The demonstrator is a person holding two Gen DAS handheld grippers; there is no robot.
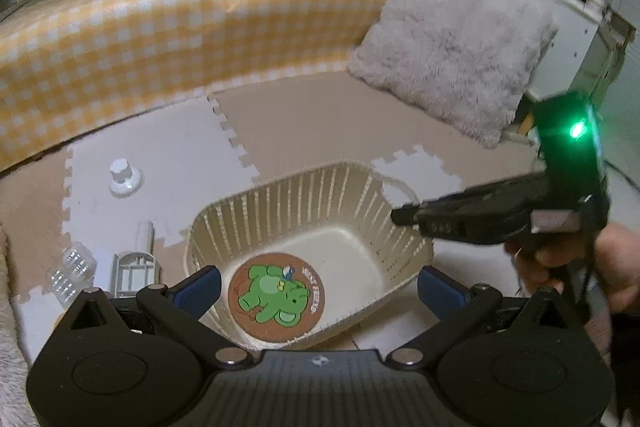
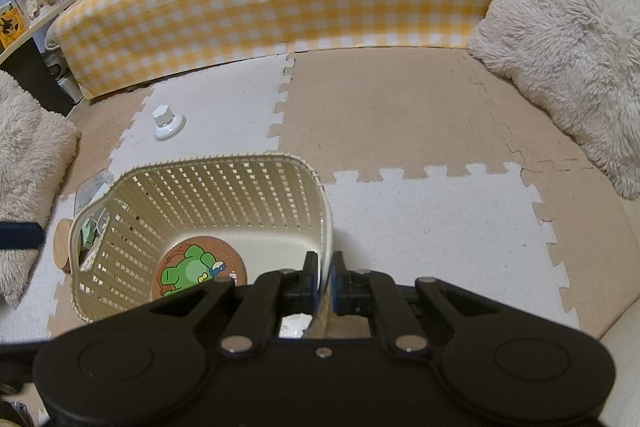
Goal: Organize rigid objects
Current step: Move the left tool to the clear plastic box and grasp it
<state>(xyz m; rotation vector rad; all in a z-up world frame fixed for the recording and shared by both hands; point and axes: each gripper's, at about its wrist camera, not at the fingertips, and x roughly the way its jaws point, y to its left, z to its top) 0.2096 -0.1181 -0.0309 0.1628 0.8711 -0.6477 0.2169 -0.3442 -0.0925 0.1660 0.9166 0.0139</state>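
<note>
The right tool (image 2: 325,269) is clamped on the near rim of the basket (image 2: 224,183), which stands on the floor mat (image 2: 420,227). The left tool (image 1: 320,281) hangs above it, jaws wide and empty. A coaster (image 1: 276,297) with a green cartoon figure lies flat inside. Farther off, a white knob (image 1: 125,177) sits on the mat, before the checked cushion (image 1: 160,27).
</note>
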